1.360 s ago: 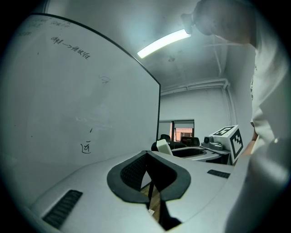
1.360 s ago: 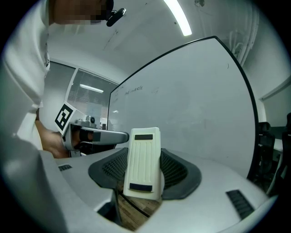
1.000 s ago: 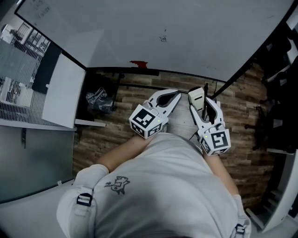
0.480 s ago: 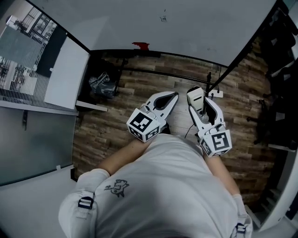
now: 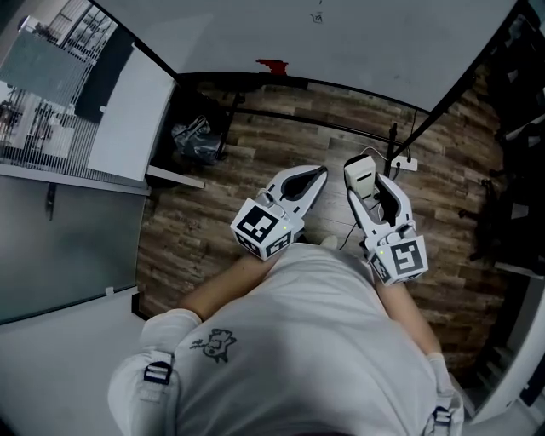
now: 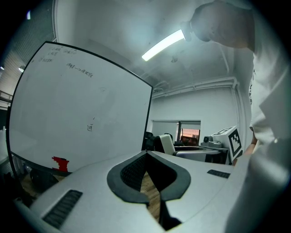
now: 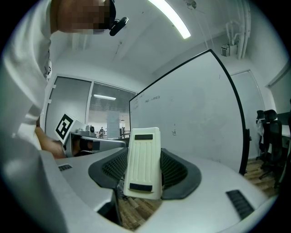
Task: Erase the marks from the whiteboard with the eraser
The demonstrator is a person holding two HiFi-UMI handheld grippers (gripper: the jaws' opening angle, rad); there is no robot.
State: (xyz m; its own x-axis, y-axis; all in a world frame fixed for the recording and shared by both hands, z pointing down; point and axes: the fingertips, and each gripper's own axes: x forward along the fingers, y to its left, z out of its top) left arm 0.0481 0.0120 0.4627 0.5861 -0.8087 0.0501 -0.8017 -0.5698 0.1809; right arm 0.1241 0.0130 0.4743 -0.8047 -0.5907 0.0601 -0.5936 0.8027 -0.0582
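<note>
Low in the head view, near my chest, my right tool (image 5: 375, 183) pinches the cream eraser (image 7: 143, 164) upright; my left tool (image 5: 311, 174) is pressed together, empty. A small mark (image 5: 318, 17) sits on the whiteboard (image 5: 383, 43) at the frame's top, well apart, so I should lift the eraser and press it flat.

The person holds both grippers low in front of the chest, side by side and just apart, jaws pointing forward. The left gripper (image 5: 316, 175) has its jaws closed tip to tip with nothing between them. The right gripper (image 5: 375, 181) is clamped on a cream eraser (image 7: 143, 161) standing upright between its pads. Bare forearms (image 5: 215, 288) run back from the grippers to the white shirt.
</note>
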